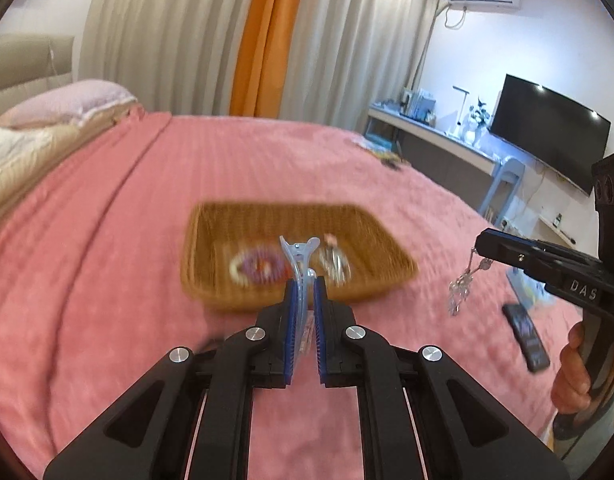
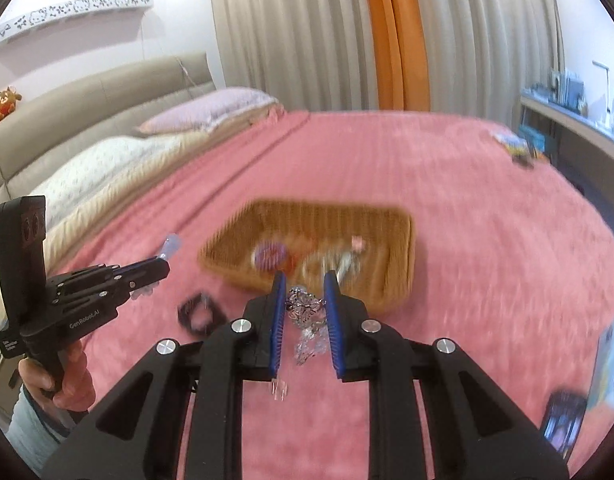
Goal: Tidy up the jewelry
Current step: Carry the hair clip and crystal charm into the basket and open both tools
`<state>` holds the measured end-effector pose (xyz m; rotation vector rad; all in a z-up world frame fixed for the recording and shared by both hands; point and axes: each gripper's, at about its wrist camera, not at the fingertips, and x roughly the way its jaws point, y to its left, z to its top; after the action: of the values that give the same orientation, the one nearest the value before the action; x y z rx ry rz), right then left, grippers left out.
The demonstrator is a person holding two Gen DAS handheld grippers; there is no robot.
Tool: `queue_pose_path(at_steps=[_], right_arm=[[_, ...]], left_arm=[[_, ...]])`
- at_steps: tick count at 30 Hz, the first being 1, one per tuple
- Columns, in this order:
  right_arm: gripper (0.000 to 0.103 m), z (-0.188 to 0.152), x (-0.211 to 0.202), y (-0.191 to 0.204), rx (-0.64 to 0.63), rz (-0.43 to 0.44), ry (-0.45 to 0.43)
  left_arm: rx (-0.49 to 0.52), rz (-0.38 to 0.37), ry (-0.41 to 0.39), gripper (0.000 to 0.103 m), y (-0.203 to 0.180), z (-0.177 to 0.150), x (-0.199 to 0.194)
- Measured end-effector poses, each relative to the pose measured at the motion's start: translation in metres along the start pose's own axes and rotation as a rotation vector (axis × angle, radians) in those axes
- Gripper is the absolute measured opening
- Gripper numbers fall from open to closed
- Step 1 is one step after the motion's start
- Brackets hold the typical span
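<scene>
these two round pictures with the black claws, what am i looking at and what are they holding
No robot here: a person holds two hand tools, each with two blue-padded fingers and a wide-angle camera looking along them.

One picture comes from the left gripper, which pinches a pale blue hair clip. The other comes from the right gripper, which holds a dangling silver earring.

Both point at a wicker basket on a pink bedspread; small accessories already lie inside, too blurred to name.

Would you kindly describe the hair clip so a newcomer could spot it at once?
Start at the pink bed and find the wicker basket on it. Just before the basket, the left gripper is shut on the hair clip: pale blue translucent plastic, unlike the silver earring dangling from the right gripper.
</scene>
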<state>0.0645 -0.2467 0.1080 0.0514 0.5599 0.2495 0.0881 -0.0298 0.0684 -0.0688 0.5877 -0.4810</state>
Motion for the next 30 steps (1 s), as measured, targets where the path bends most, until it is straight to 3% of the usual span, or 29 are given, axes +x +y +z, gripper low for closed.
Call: queue_pose_path(at_steps=[5,10,17,20,25,26,30], right_arm=[[0.017,0.037,0.045,-0.012,0.041,0.012,-0.011],[0.017,0.054,0.107,-0.027,0.094,0.029,0.024],[0.017,0.046,0.19,-0.034,0.108,-0.003,0.117],[0.017,0.036,0.208,-0.033,0.095,-0.018,0.151],[0.017,0.029,0.219,-0.03,0.086,-0.03,0.176],[0.017,0.029,0.218,-0.031,0.09,-0.033,0.176],[0.018,0.029,0.213,-0.034,0.11,-0.004,0.174]], left_arm=[[0.007,0.016,-0.02,0.006,0.006,0.041,0.031],[-0.03,0.021,0.035,0.006,0.026,0.058,0.086],[-0.128,0.038,0.149,0.007,0.059,0.045,0.149],[-0.168,0.045,0.198,0.007,0.07,0.038,0.168],[-0.143,0.058,0.249,0.007,0.068,0.029,0.181],[-0.144,0.062,0.251,0.009,0.068,0.028,0.181],[-0.148,0.056,0.229,0.039,0.069,0.029,0.17]])
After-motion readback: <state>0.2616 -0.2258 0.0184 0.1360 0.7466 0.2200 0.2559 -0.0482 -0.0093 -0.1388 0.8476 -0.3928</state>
